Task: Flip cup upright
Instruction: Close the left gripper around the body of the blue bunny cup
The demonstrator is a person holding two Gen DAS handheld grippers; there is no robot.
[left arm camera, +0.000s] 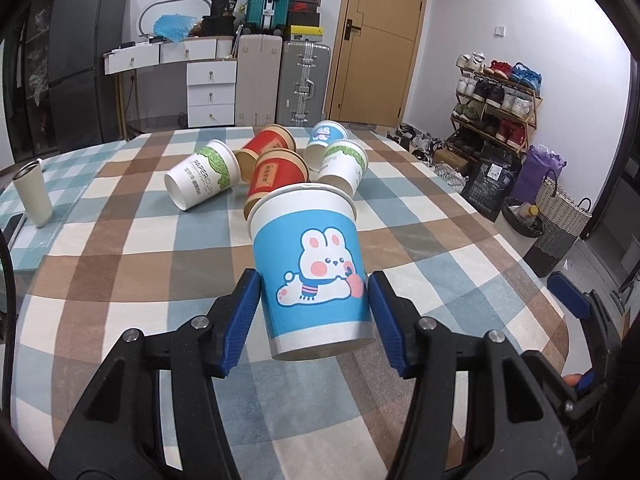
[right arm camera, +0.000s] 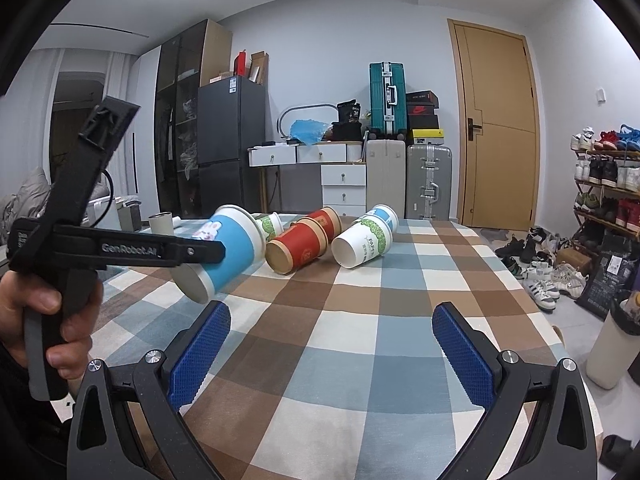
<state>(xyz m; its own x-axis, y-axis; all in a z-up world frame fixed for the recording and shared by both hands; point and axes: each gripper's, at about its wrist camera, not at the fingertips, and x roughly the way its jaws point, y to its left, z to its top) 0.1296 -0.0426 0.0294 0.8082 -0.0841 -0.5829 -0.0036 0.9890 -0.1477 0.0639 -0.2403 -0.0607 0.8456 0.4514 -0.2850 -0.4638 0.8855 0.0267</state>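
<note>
My left gripper point(left arm camera: 314, 300) is shut on a blue paper cup with a white rabbit print point(left arm camera: 312, 276), gripped low on its sides. It holds the cup above the checkered tablecloth point(left arm camera: 120, 248), tilted with the rim away from me. The right wrist view shows the same cup point(right arm camera: 224, 252) in the air, tilted, held by the left gripper's black body point(right arm camera: 120, 248). My right gripper point(right arm camera: 330, 344) is open and empty over the near part of the table. Several cups lie on their sides farther back: two red point(left arm camera: 276, 172), two white with green print point(left arm camera: 202, 180), one blue point(left arm camera: 326, 136).
A white tumbler point(left arm camera: 32, 192) stands at the table's left edge. Past the table's right edge are a shoe rack point(left arm camera: 496, 104), bags and a woven basket point(left arm camera: 560, 220). Suitcases, white drawers and a wooden door point(right arm camera: 496, 128) stand against the far wall.
</note>
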